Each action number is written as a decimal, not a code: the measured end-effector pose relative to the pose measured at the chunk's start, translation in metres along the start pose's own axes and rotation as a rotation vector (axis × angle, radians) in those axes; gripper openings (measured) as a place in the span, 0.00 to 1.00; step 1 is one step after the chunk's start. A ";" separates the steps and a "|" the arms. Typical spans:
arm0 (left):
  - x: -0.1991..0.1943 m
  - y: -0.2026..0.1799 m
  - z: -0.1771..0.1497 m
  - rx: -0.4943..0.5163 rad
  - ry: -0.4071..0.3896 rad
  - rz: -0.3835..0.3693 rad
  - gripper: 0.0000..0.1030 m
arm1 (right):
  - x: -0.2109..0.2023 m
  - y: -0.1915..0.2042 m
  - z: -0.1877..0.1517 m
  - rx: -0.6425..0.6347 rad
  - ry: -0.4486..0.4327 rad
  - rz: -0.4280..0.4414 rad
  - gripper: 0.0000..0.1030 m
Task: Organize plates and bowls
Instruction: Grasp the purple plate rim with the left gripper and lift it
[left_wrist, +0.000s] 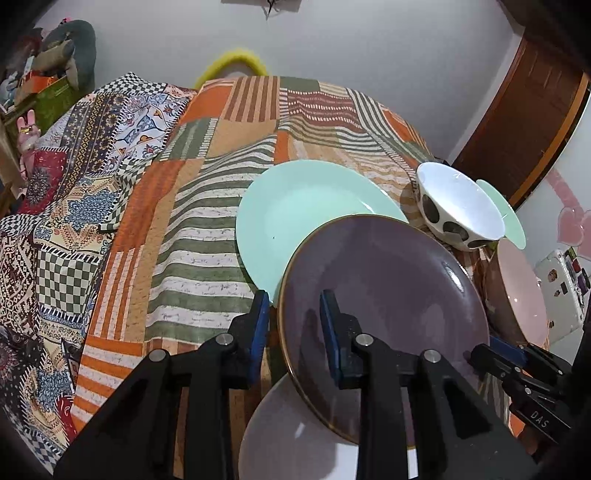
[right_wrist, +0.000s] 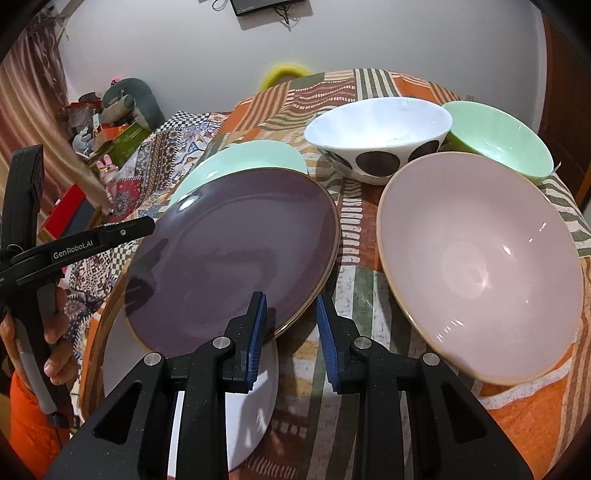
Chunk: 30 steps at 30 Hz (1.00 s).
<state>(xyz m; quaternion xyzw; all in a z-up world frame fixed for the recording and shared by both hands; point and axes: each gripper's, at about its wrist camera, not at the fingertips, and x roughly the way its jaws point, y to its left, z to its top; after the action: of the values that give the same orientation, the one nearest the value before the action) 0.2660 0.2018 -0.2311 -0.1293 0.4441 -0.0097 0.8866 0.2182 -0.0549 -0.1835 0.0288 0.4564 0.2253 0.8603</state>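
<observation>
Purple plate (left_wrist: 384, 295) tilts, gripped at opposite rims by 2 grippers.

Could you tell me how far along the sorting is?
Done: no tidy stack yet. In hand: purple plate, its rim between the fingers of the left gripper and right gripper; grip unclear. Left: mint plate, white plate, spotted bowl, green bowl, pink bowl lie unsorted.

Even indoor light, glossy plate glare, fisheye-warped dark corners
</observation>
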 end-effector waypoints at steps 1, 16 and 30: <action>0.002 0.000 0.001 0.001 0.007 0.001 0.27 | -0.001 0.000 0.000 0.000 -0.003 -0.004 0.24; 0.021 0.015 0.009 -0.031 0.164 -0.093 0.27 | 0.003 0.007 0.004 -0.010 0.013 0.007 0.24; -0.003 -0.008 -0.012 0.095 0.118 0.031 0.26 | -0.001 0.012 0.000 -0.049 0.002 -0.014 0.24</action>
<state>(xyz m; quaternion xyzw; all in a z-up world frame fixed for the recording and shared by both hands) 0.2554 0.1915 -0.2334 -0.0795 0.4966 -0.0246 0.8640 0.2139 -0.0446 -0.1795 0.0044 0.4517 0.2302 0.8620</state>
